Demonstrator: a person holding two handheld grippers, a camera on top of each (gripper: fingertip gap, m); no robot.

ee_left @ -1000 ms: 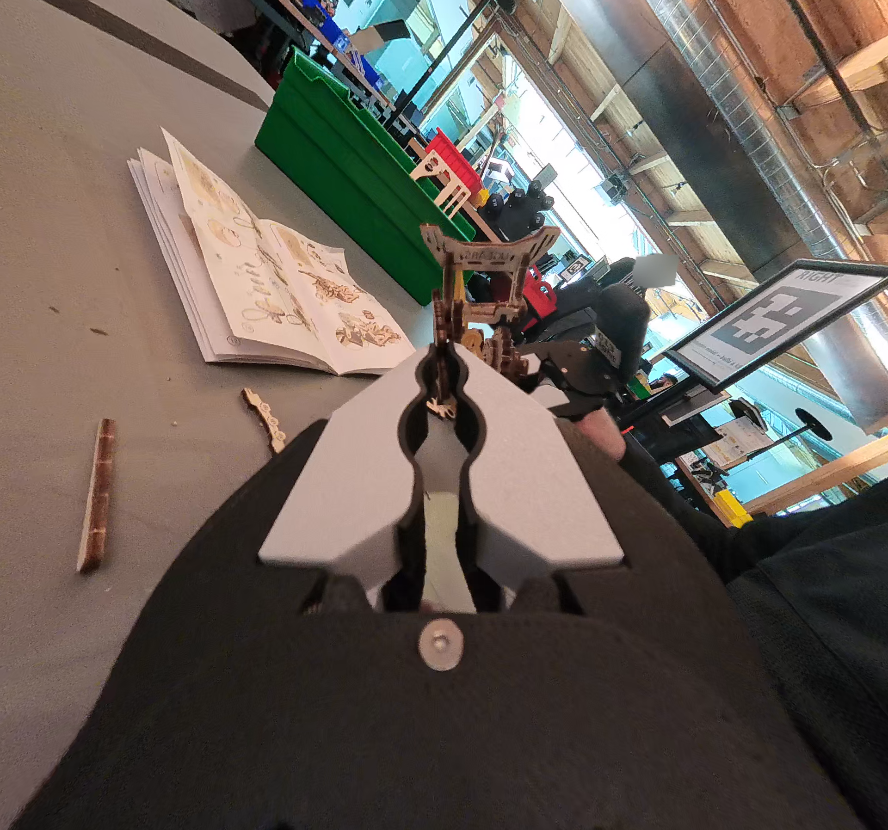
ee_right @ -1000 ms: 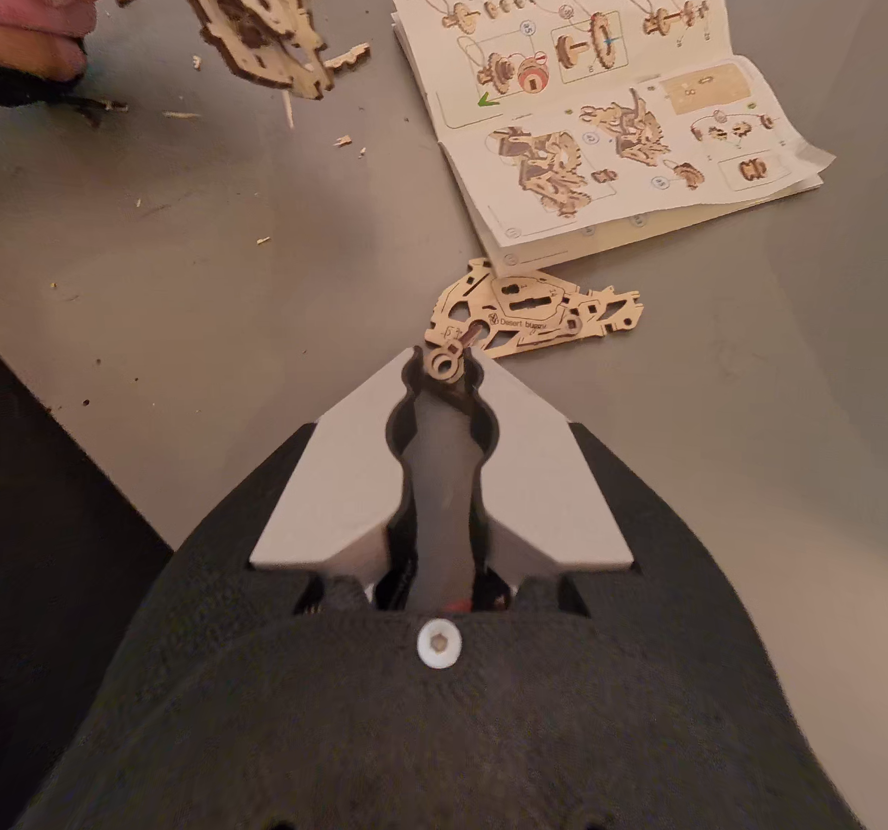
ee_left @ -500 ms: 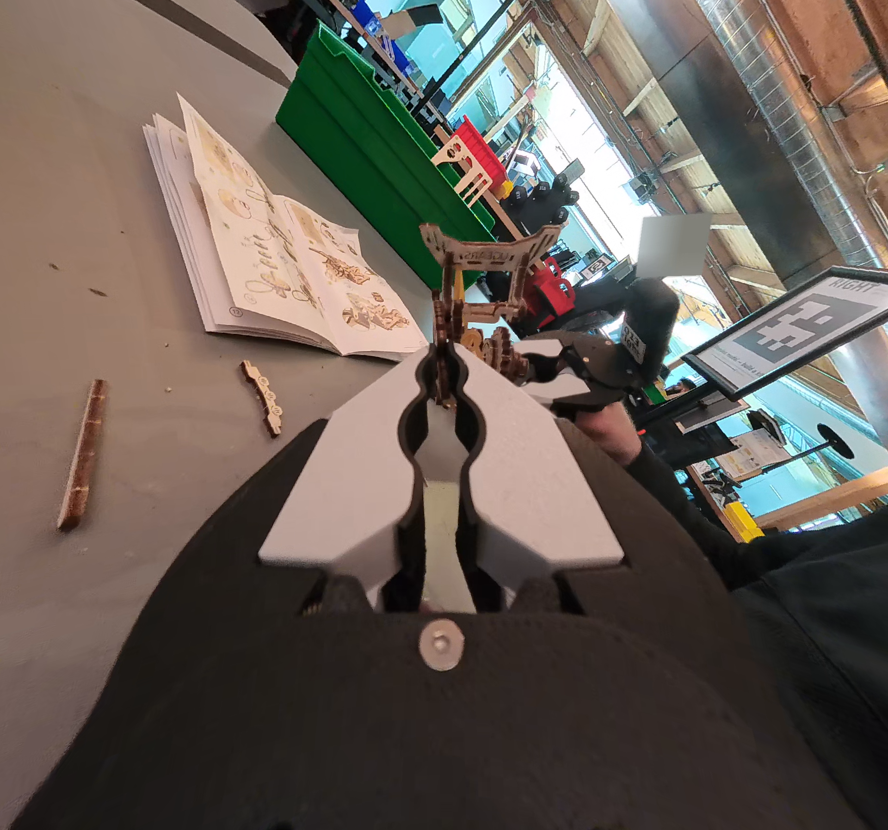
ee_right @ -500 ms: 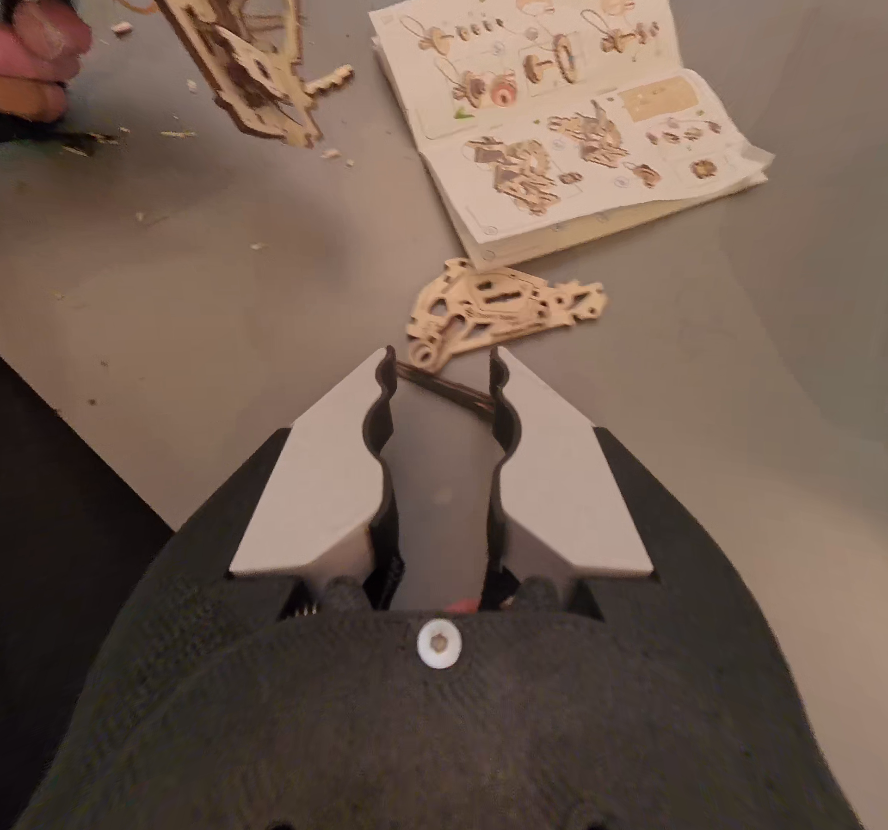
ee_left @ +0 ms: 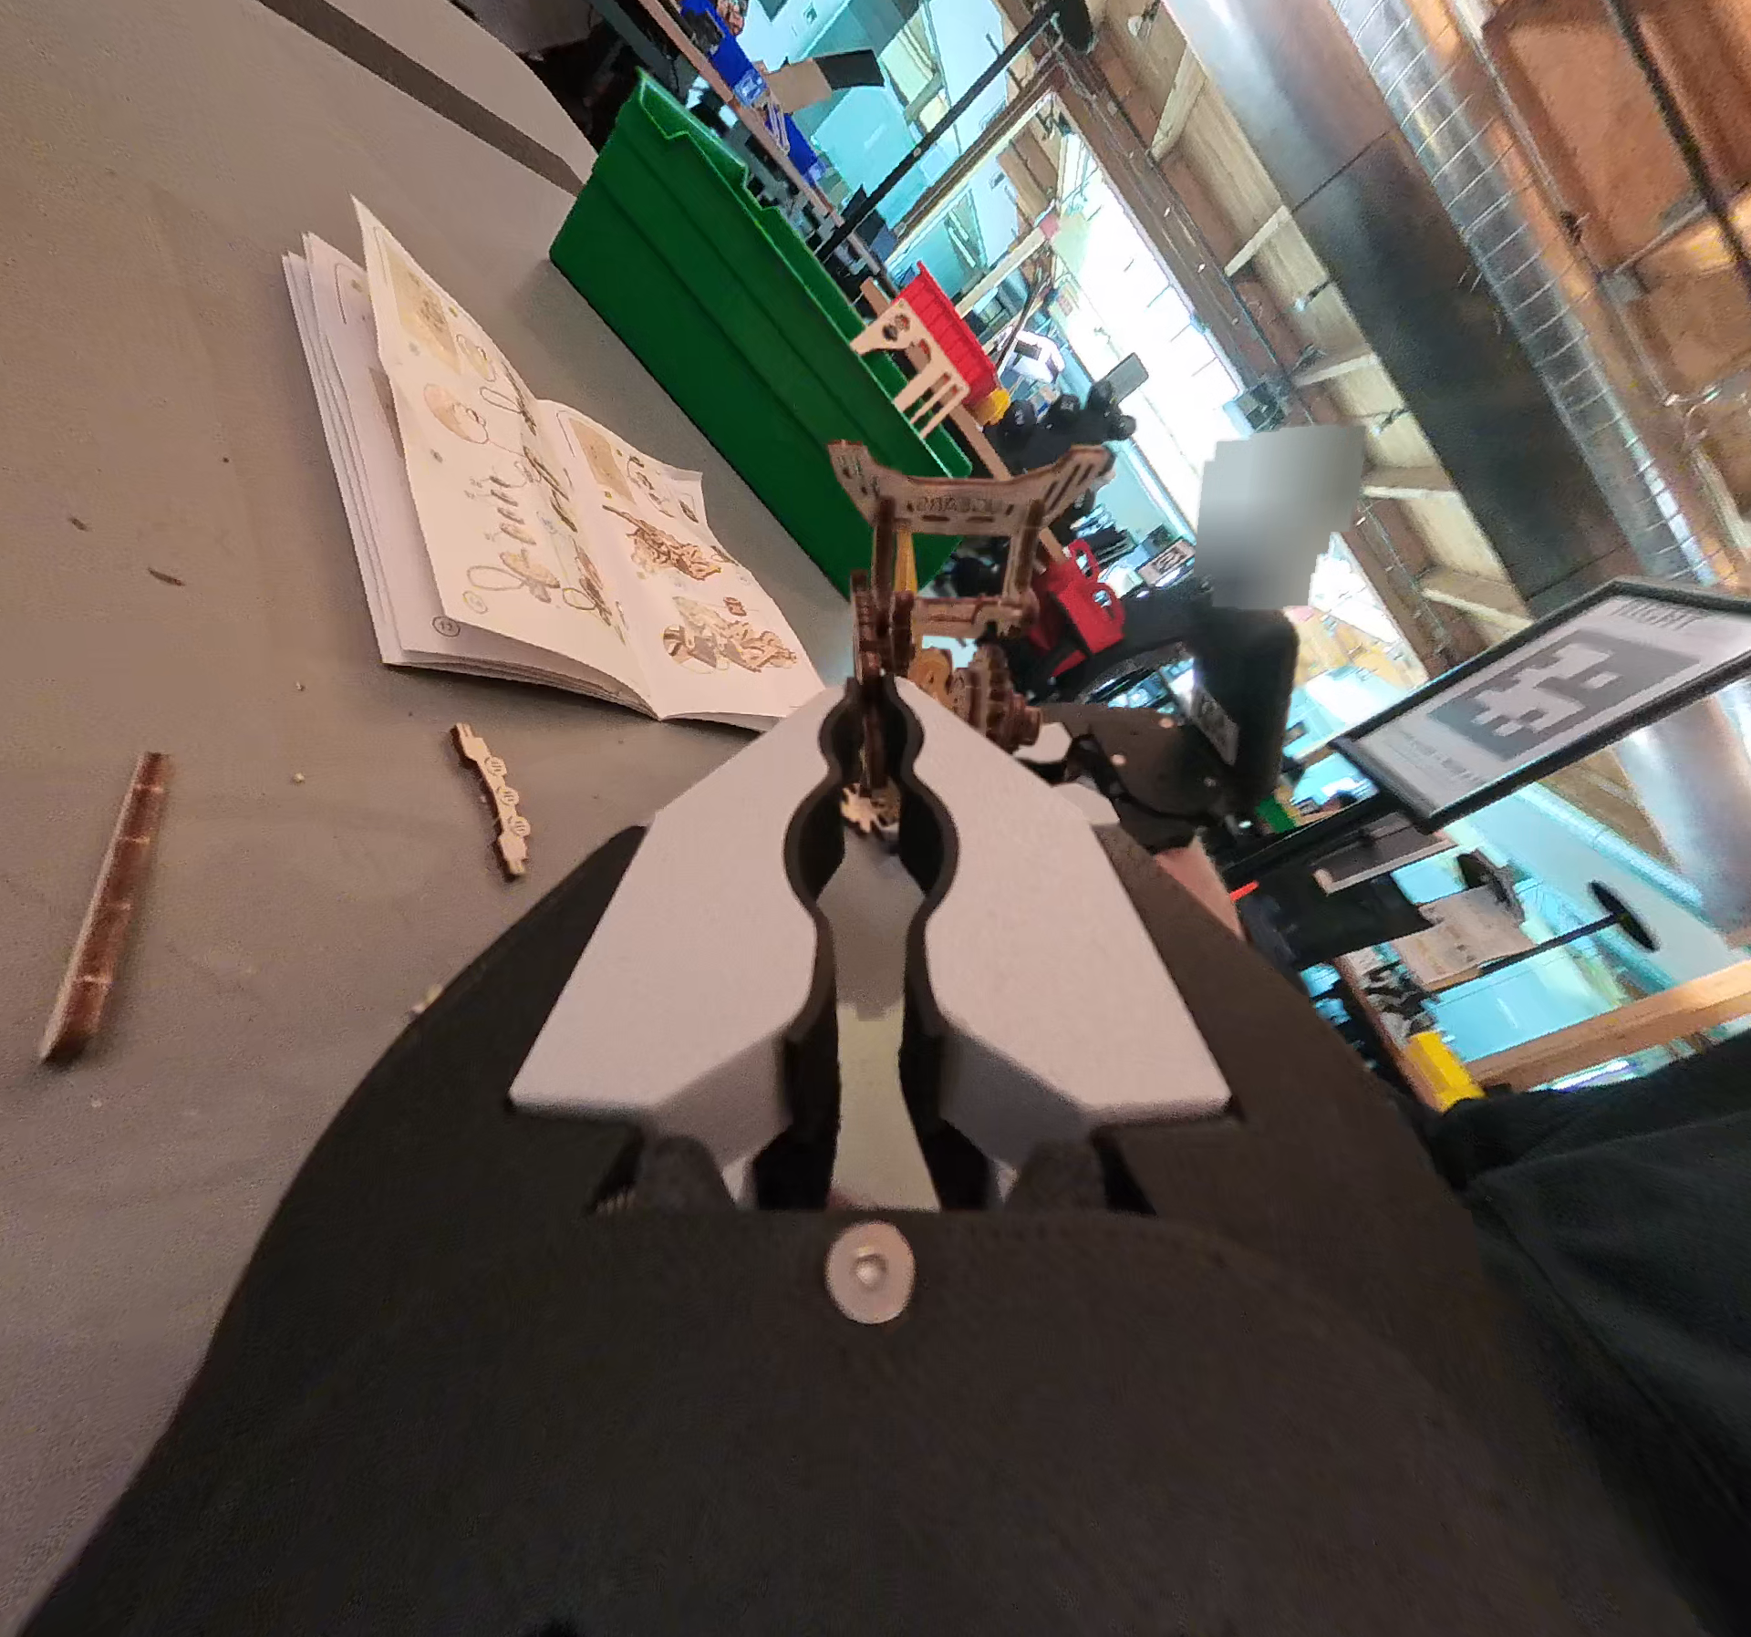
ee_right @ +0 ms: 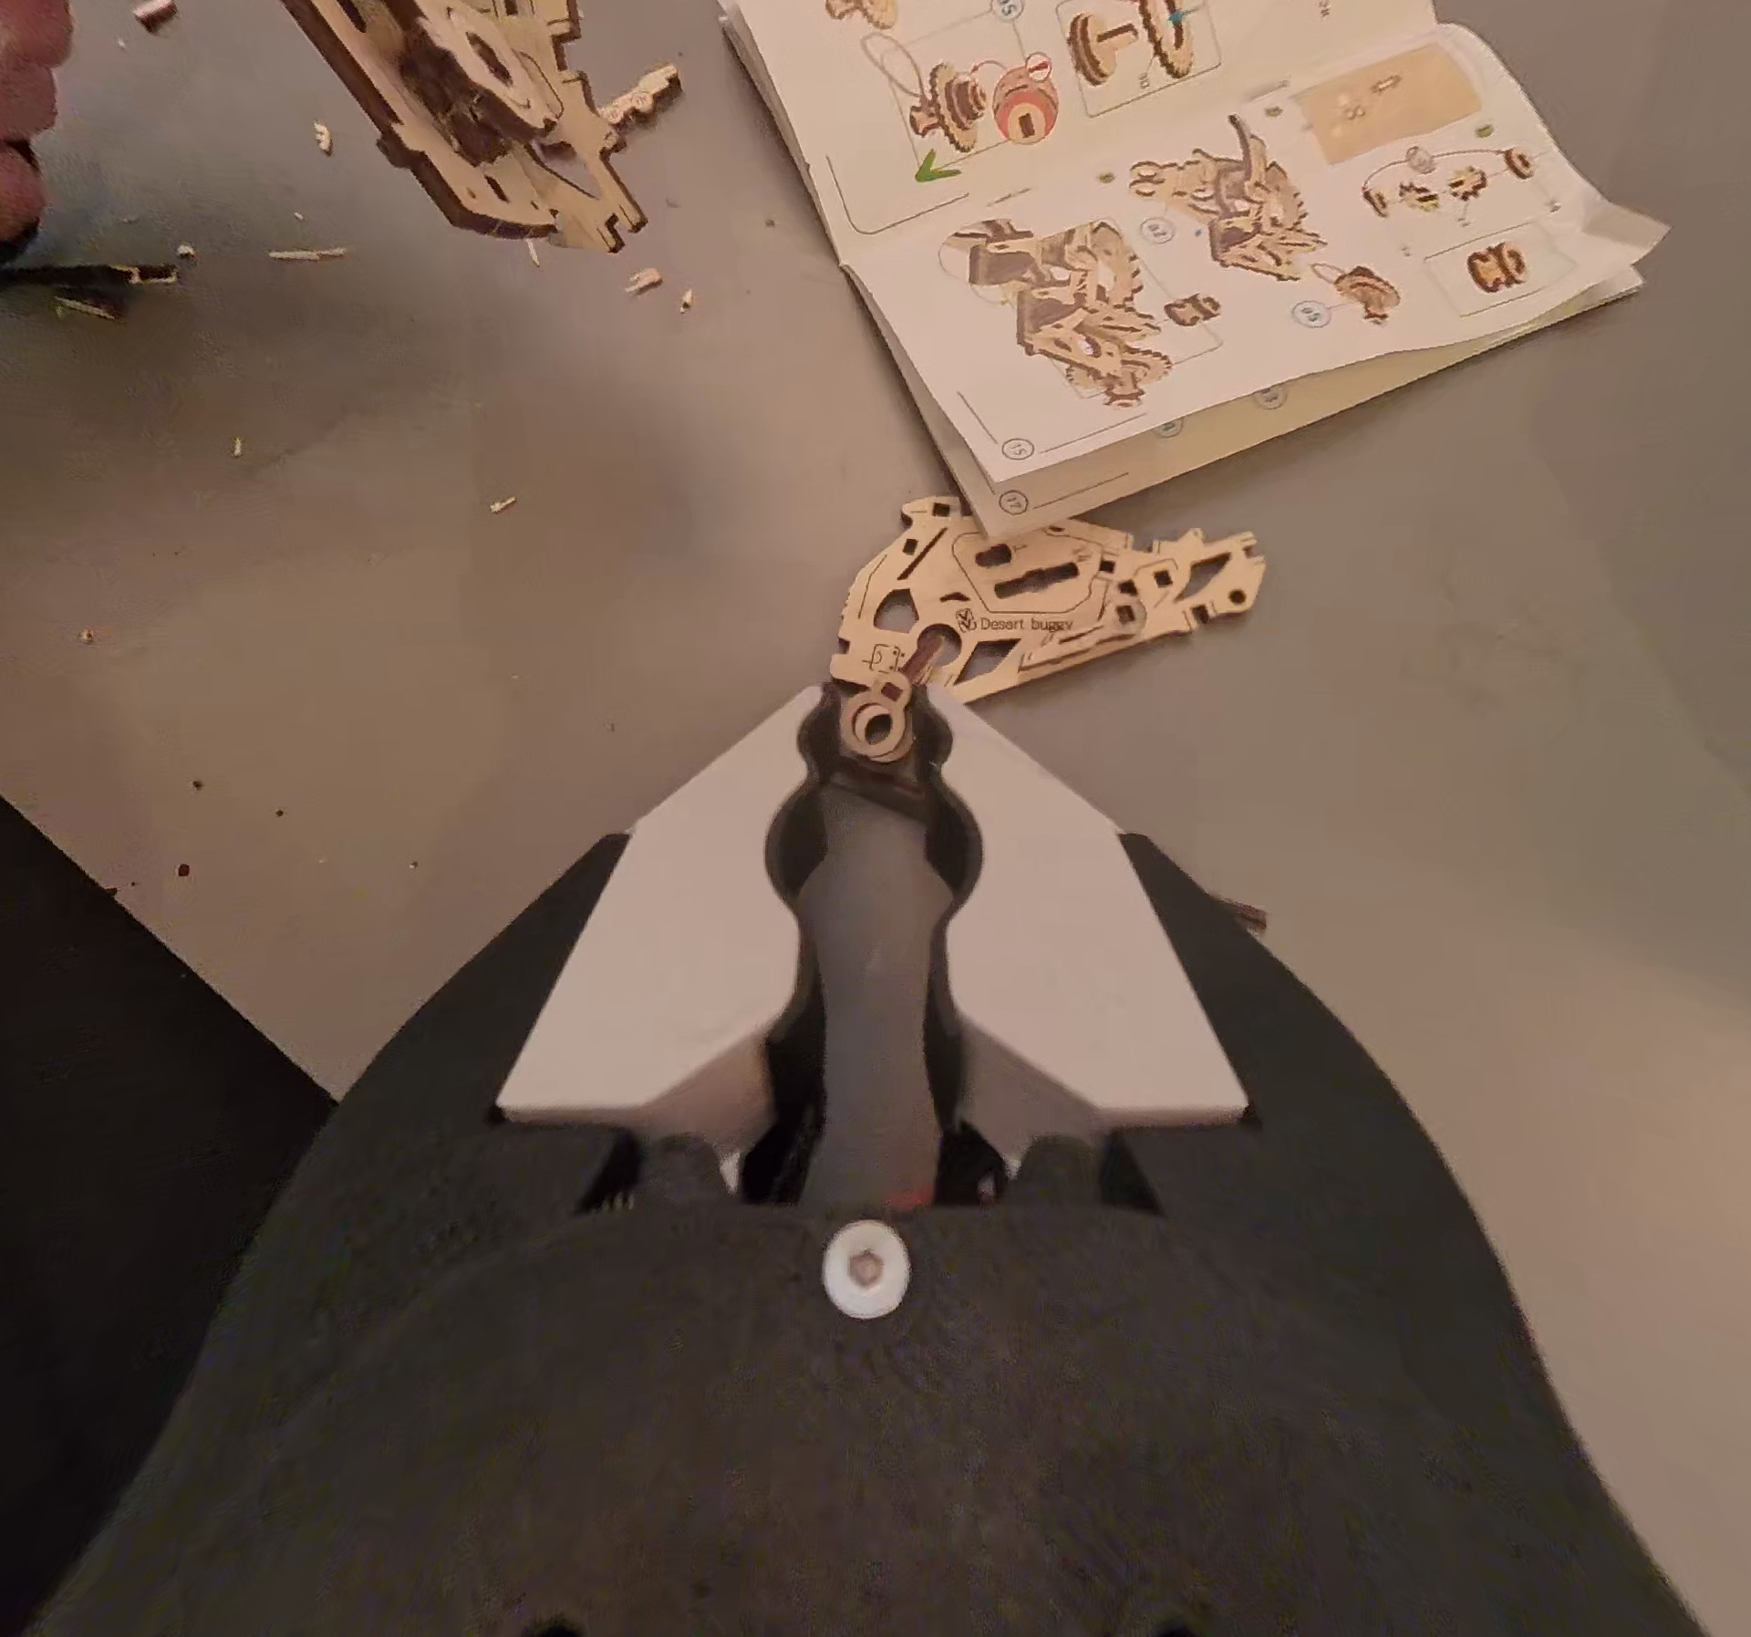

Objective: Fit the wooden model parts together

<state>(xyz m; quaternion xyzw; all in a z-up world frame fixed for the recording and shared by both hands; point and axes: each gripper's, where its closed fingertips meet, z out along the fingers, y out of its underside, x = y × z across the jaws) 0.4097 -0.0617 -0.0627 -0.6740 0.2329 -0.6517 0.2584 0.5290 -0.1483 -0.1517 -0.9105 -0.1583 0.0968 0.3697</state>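
My left gripper (ee_left: 870, 710) is shut on the lower edge of a half-built wooden model frame (ee_left: 952, 549) and holds it above the grey table; the same frame (ee_right: 445, 66) hangs at the top left of the right wrist view. My right gripper (ee_right: 876, 715) is shut on a small wooden ring piece (ee_right: 879, 725) with a short peg. It sits at the near end of a flat wooden side panel (ee_right: 1042, 611) lying on the table.
An open instruction booklet (ee_right: 1165, 199) lies just beyond the flat panel and also shows in the left wrist view (ee_left: 531, 492). A wooden strip (ee_left: 109, 909) and a small toothed piece (ee_left: 493, 796) lie on the table. A green bin (ee_left: 730, 331) stands behind. Wood chips are scattered at left. Some 20 cm of space lies between my two pairs of fingers.
The right gripper, shut a second ago and open half a second ago, has closed again on the ring piece by the flat panel. The left gripper keeps holding the frame.
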